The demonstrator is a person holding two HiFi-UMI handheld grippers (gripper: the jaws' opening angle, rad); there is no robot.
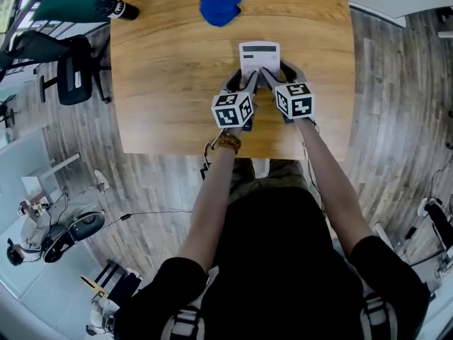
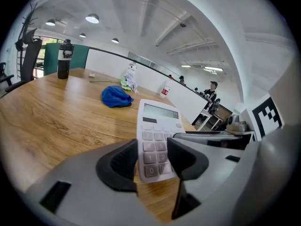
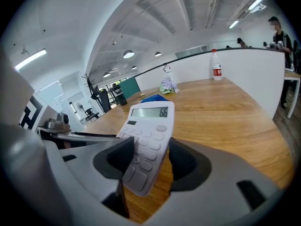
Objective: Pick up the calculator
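As the calculator (image 1: pixel 259 54) tilted over the tabletop (image 1: pixel 163 83), the left hand-held gripper (image 2: pixel 153 160) and right hand-held gripper (image 3: pixel 146 161) clamped its near end

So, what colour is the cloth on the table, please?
The cloth is blue, clearest in the head view.

In the right gripper view's centre, the calculator (image 3: pixel 148 126) hides most of the blue cloth (image 3: pixel 155 98), only its top showing

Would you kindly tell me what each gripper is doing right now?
Left gripper: closed on the calculator.
Right gripper: closed on the same calculator.
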